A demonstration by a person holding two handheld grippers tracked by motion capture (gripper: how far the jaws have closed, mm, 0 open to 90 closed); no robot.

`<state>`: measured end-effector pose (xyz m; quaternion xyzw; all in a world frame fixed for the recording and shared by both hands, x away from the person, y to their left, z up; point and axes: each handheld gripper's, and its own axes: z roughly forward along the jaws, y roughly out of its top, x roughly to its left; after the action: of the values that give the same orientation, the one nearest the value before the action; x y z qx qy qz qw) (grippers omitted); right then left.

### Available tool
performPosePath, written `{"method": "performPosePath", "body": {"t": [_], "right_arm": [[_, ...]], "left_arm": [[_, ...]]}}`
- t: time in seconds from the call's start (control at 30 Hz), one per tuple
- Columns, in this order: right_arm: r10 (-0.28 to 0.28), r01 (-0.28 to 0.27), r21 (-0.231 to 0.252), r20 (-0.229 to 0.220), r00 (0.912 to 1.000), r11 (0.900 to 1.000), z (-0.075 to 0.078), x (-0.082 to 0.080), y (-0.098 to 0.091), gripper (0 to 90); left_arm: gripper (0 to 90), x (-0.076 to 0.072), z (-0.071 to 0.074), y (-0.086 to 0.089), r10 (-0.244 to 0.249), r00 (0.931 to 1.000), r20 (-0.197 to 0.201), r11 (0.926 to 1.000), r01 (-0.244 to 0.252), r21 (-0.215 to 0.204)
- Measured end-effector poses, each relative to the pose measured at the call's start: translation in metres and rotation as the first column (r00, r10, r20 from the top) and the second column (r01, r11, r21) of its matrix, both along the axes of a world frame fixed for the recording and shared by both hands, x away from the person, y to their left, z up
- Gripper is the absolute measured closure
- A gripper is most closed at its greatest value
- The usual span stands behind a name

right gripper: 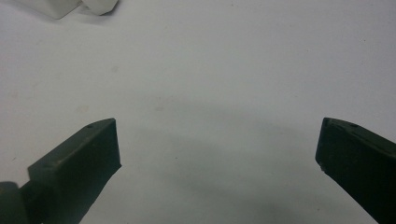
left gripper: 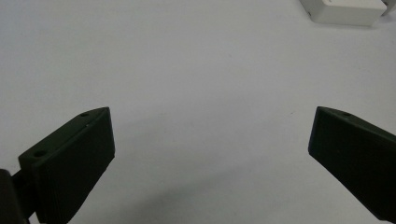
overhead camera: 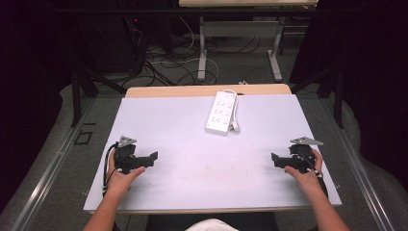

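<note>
A white power strip (overhead camera: 221,112) with its cord and plug lies at the far middle of the white table (overhead camera: 192,159). Its near end shows at the top right of the left gripper view (left gripper: 343,10) and at the top left of the right gripper view (right gripper: 56,7). My left gripper (overhead camera: 153,157) rests at the table's left side, held by a hand, jaws wide apart over bare table (left gripper: 212,116). My right gripper (overhead camera: 274,158) rests at the right side, also open with nothing between its jaws (right gripper: 219,123). Both point inward toward the table's middle.
Beyond the table's far edge the floor holds tangled cables (overhead camera: 163,62) and the white legs of another desk (overhead camera: 202,48). Black frame posts (overhead camera: 76,96) stand on both sides of the table.
</note>
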<state>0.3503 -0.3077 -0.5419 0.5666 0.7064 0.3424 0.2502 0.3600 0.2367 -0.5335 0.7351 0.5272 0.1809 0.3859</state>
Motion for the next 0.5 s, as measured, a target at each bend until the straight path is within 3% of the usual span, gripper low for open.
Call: {"method": "performPosePath", "body": {"t": [0.23,0.37,0.5], "right_arm": [[0.02,-0.019,-0.017,0.028,0.9994,0.9997,0.0,-0.001,0.003,0.0],[0.02,-0.017,-0.061,0.049,0.9986,0.998,0.0,0.0,0.008,0.4],[0.027,-0.024,-0.055,0.055,0.9981,0.9982,0.001,0.0,0.013,2.4]], "left_arm": [[0.3,-0.001,0.001,-0.002,-0.001,1.0,0.006,1.0,0.001,0.001],[0.3,-0.002,0.001,-0.004,-0.006,1.0,0.003,0.9999,0.005,0.012],[0.3,-0.003,0.001,-0.005,-0.003,1.0,0.0,0.9999,0.003,0.014]]}}
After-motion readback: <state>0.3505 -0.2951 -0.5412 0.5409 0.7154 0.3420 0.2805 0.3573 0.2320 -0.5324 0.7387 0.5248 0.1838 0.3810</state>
